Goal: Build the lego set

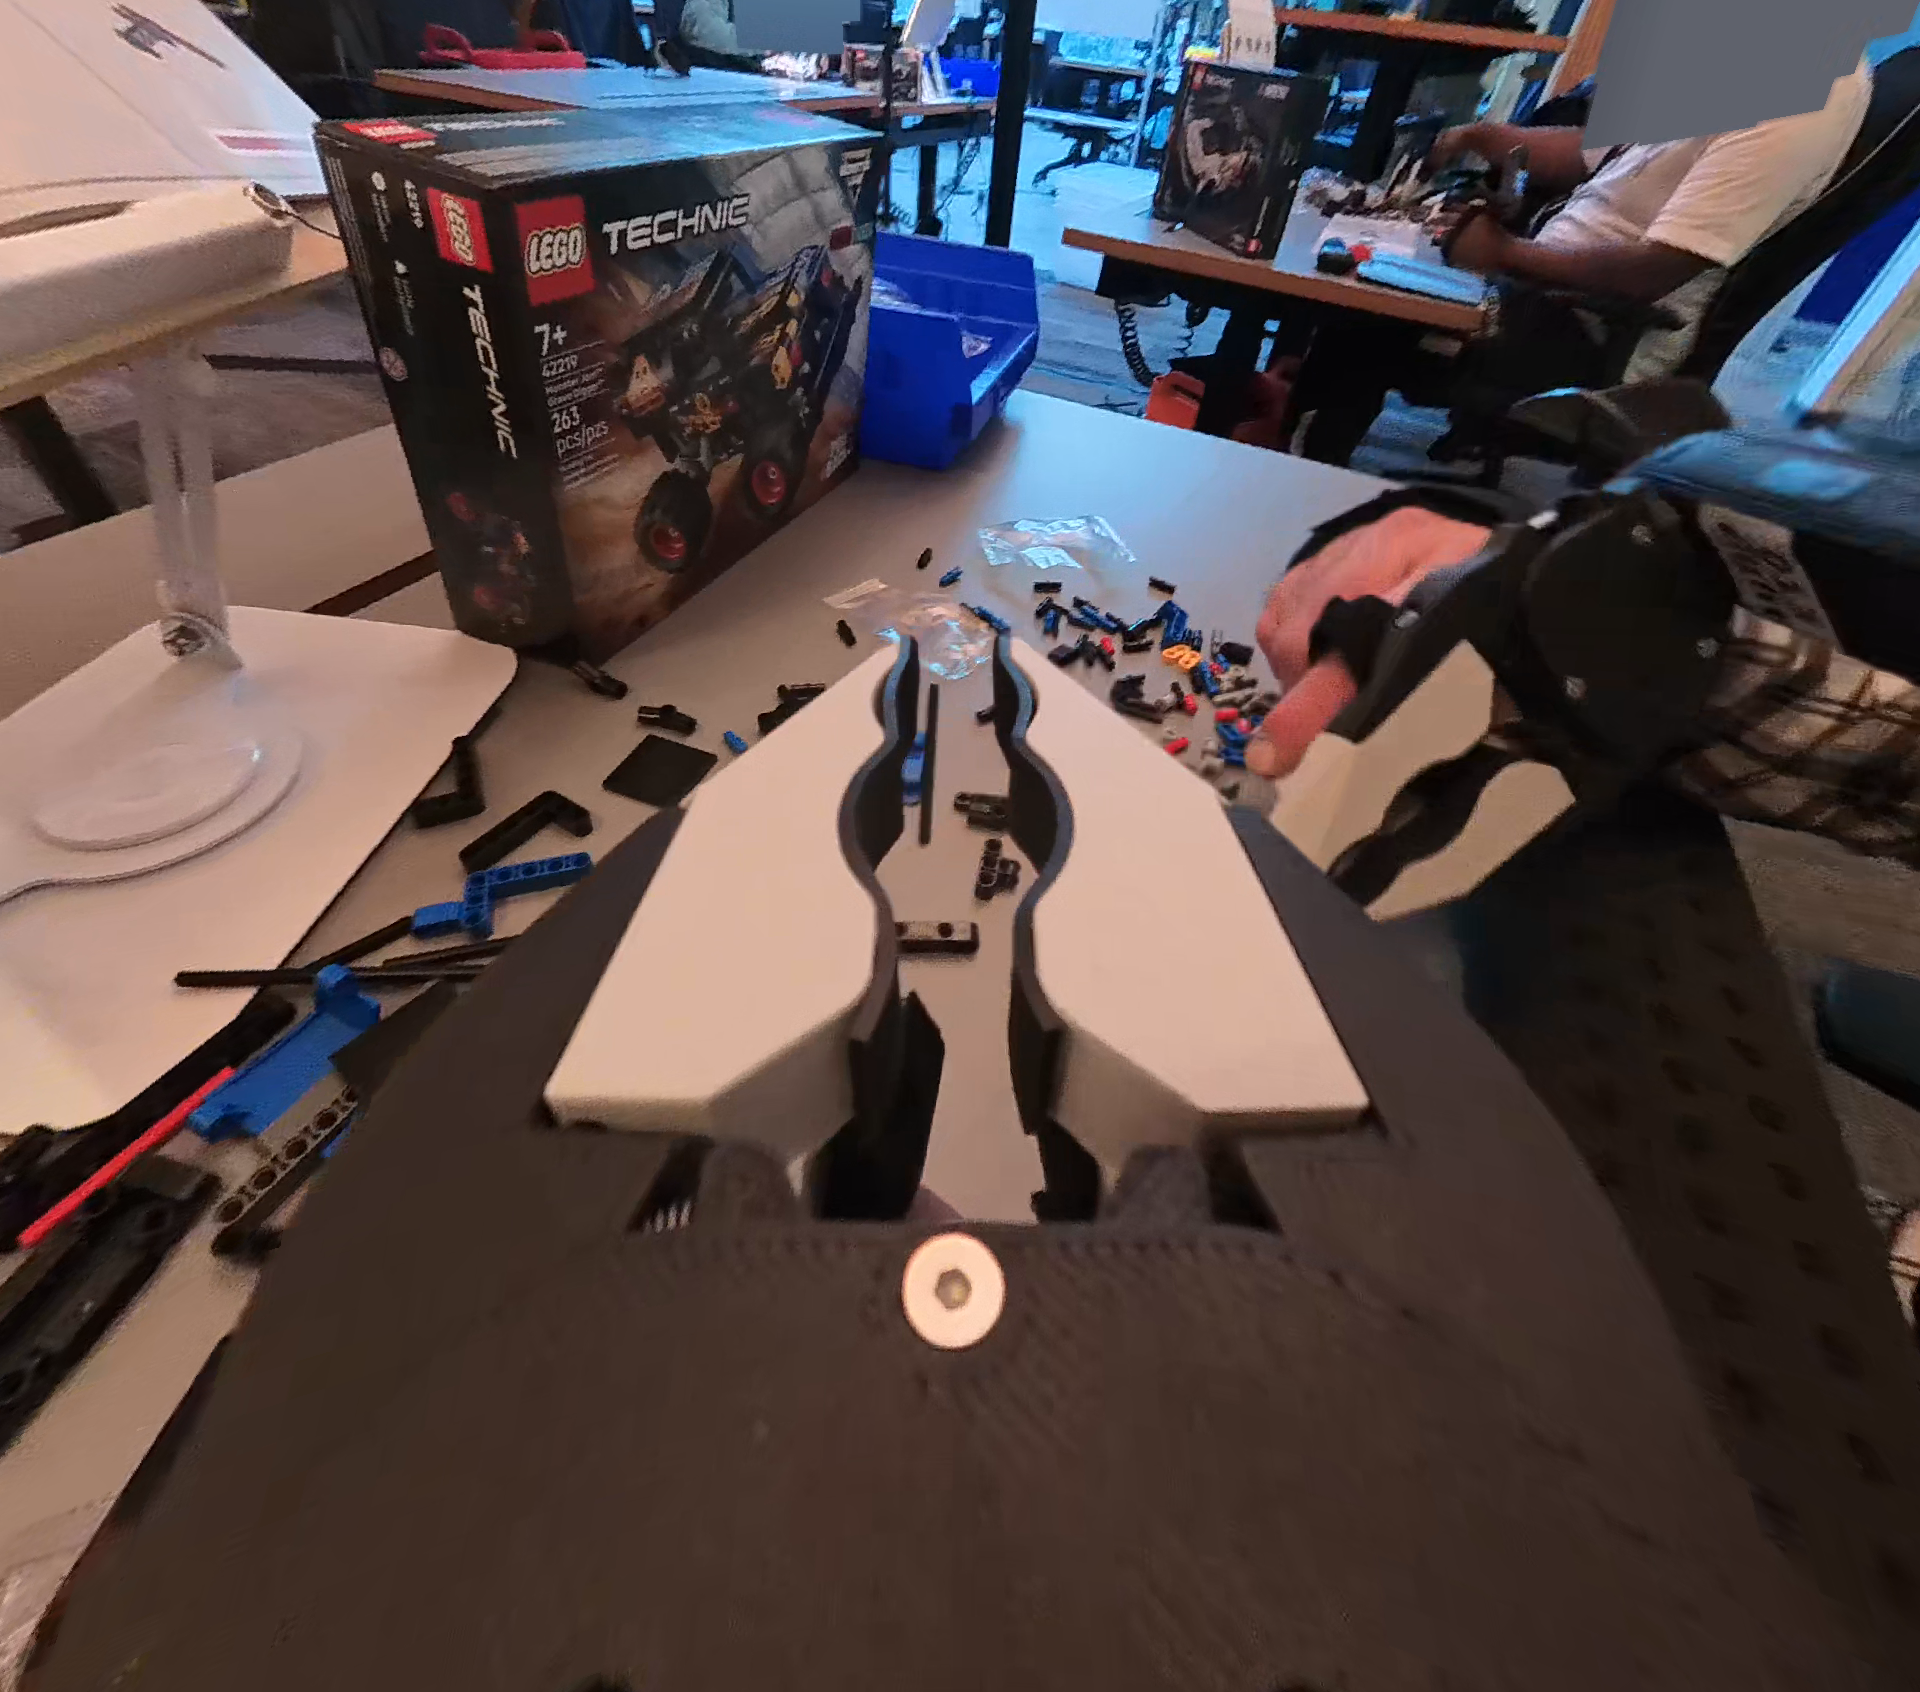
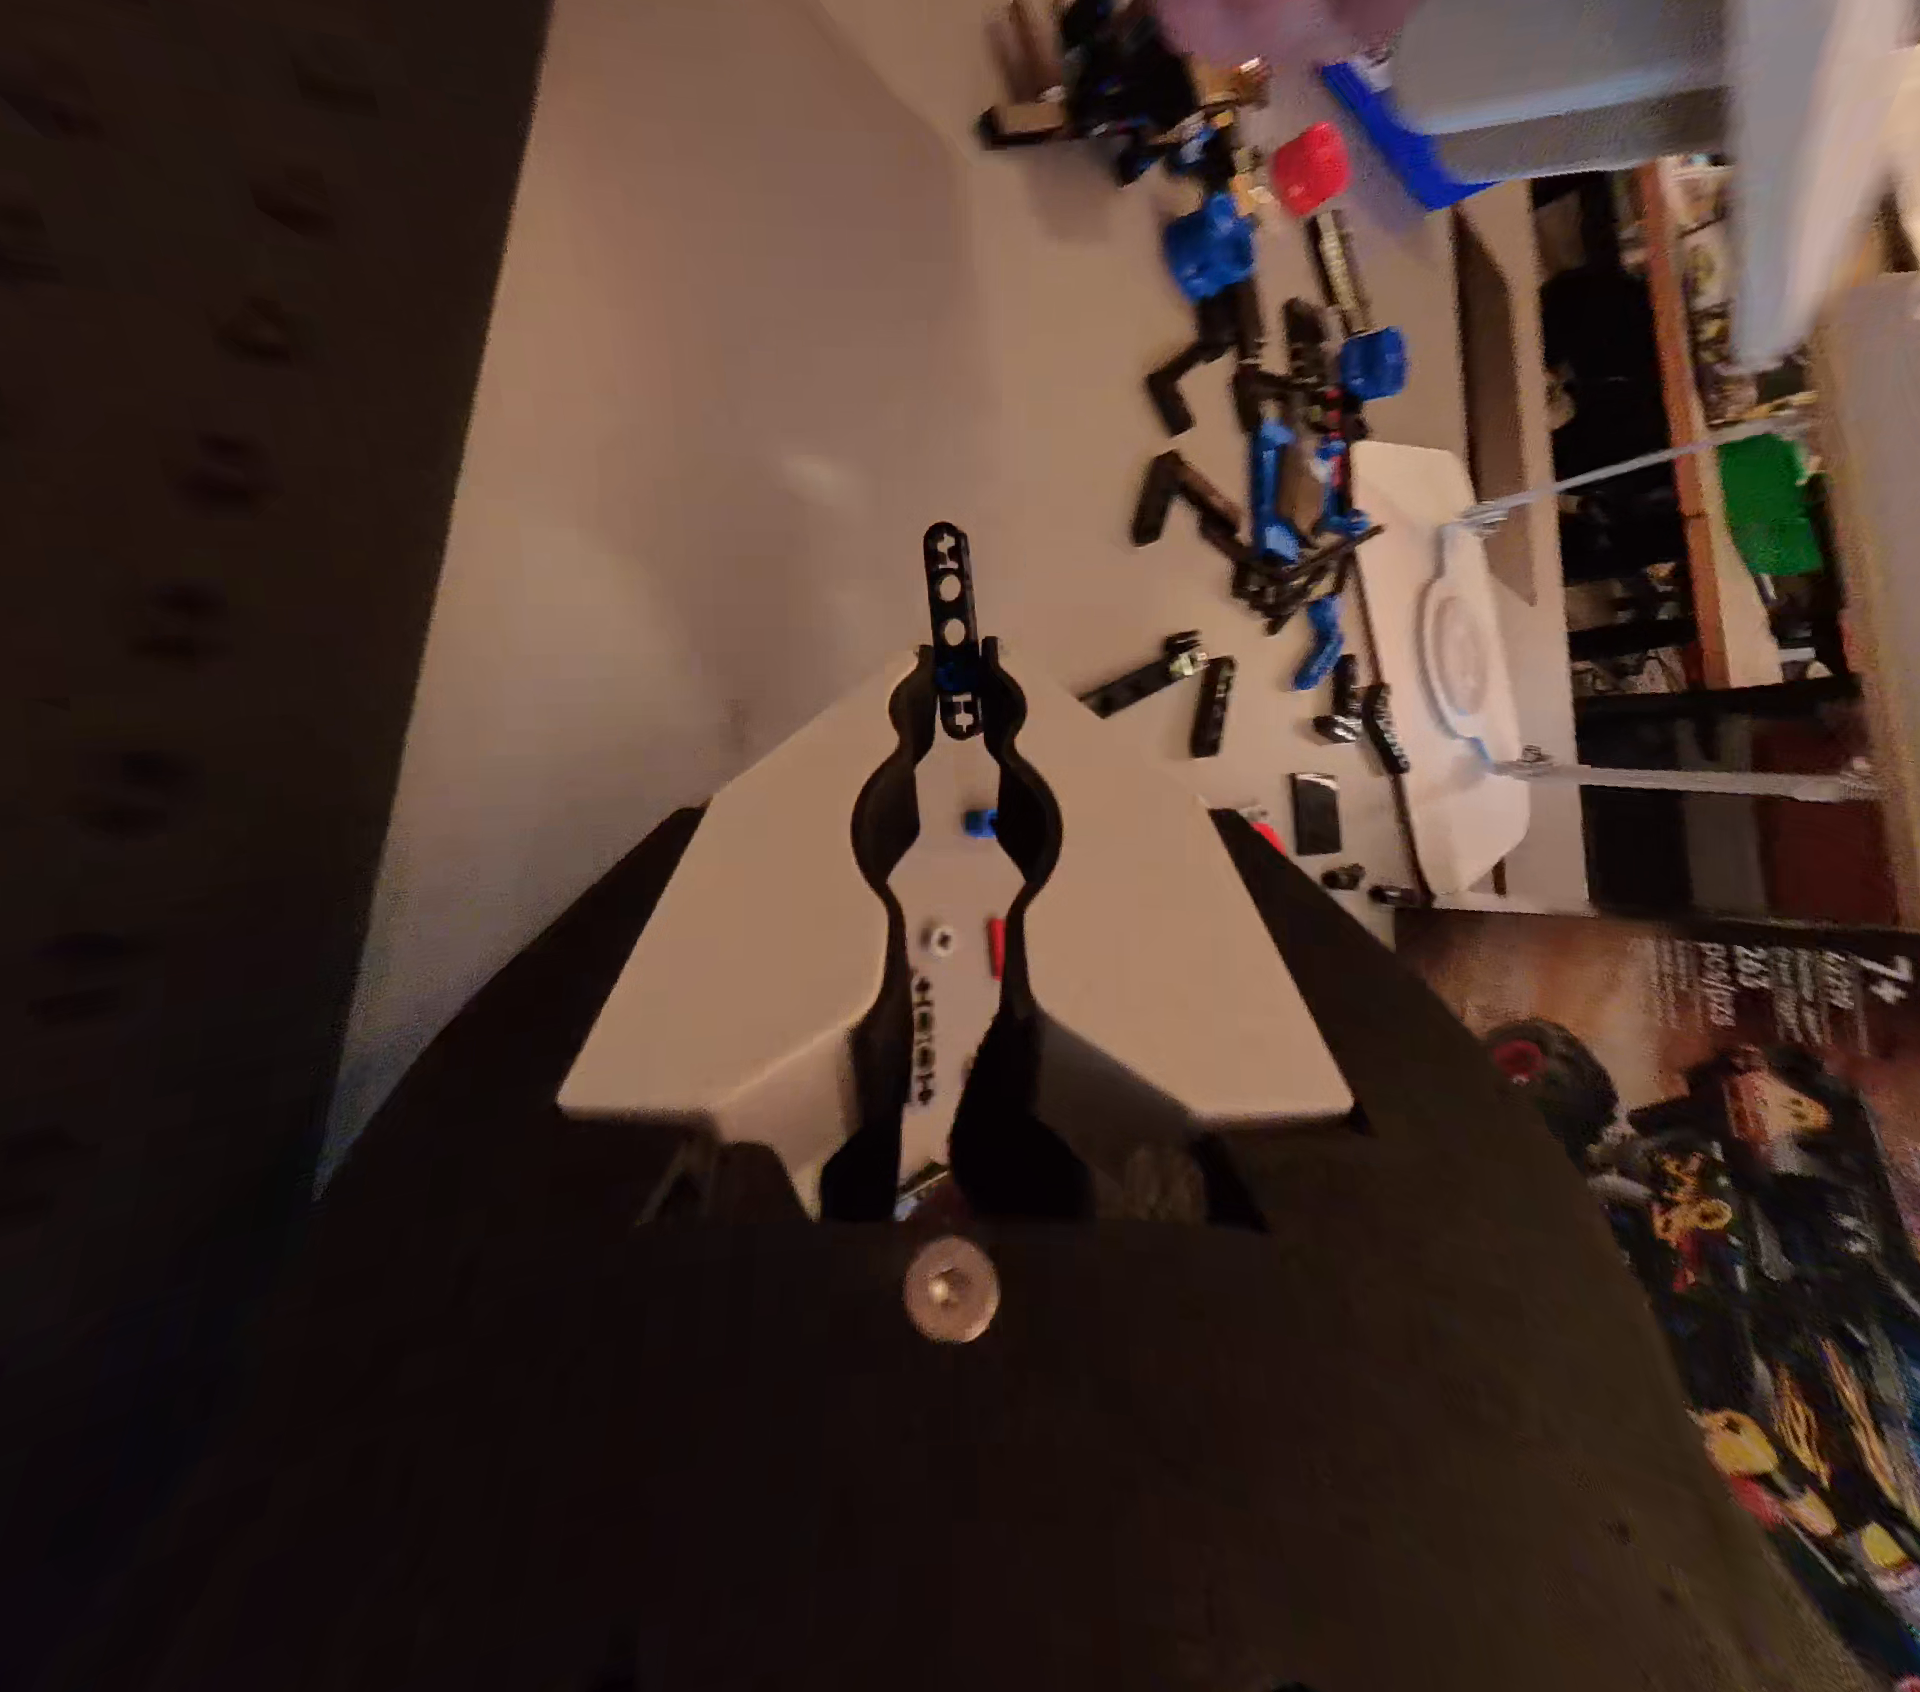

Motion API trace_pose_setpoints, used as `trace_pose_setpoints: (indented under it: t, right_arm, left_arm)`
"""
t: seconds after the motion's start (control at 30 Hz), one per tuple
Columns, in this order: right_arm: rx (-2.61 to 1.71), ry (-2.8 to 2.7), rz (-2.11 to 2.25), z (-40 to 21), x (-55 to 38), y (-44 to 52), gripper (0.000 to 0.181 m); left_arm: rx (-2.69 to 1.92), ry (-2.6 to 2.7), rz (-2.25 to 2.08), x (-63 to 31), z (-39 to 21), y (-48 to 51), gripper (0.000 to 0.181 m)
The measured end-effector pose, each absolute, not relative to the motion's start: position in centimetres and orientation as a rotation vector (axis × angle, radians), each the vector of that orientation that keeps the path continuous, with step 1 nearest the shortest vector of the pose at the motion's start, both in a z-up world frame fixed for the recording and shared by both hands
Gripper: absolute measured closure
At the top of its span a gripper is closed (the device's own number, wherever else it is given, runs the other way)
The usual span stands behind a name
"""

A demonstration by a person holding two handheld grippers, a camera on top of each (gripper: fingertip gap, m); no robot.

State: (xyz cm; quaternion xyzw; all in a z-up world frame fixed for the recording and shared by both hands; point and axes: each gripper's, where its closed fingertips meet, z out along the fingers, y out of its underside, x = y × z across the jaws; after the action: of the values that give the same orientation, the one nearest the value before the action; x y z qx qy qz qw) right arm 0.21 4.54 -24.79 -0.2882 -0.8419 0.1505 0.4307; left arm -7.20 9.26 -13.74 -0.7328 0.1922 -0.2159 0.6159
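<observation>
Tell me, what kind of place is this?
Probably a shared workshop or lab: rows of work tables, a blue parts bin, and another kit box where a person works.

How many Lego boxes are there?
2. The nearest Lego box stands on the table beside the blue bin; another box stands on the far table. More may be hidden.

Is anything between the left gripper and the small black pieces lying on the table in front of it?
Nothing visible. The left gripper has its jaws slightly apart over the grey table, and the short black perforated beam and black connector cluster show uncovered in the gap. The crumpled clear plastic bag lies beyond the tips.
</observation>
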Motion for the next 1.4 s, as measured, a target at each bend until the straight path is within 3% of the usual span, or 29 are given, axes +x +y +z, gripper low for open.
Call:
trace_pose_setpoints:
  t: [0.6,0.73,0.97,1.17,1.4]
  right_arm:
    - [-0.731,-2.34,0.258,-28.4,1.7,3.7,0.174]
    - [-0.778,-2.363,0.301,-28.1,2.1,3.5,0.16]
    - [-0.903,-2.293,0.466,-26.0,3.4,3.7,0.153]
    - [-1.28,-1.959,0.466,-21.7,7.4,11.4,0.158]
    - [-1.497,-1.865,0.307,-22.4,11.6,17.0,0.167]
  left_arm:
    - [-1.749,0.524,-0.405,-6.3,-15.3,9.3,0.17]
    - [-1.748,0.532,-0.409,-6.2,-15.4,9.2,0.169]
    - [-1.75,0.527,-0.402,-6.4,-15.4,9.2,0.168]
    - [-1.755,0.528,-0.402,-6.3,-15.4,9.2,0.168]
    - [-1.78,0.553,-0.384,-5.7,-16.2,9.4,0.168]
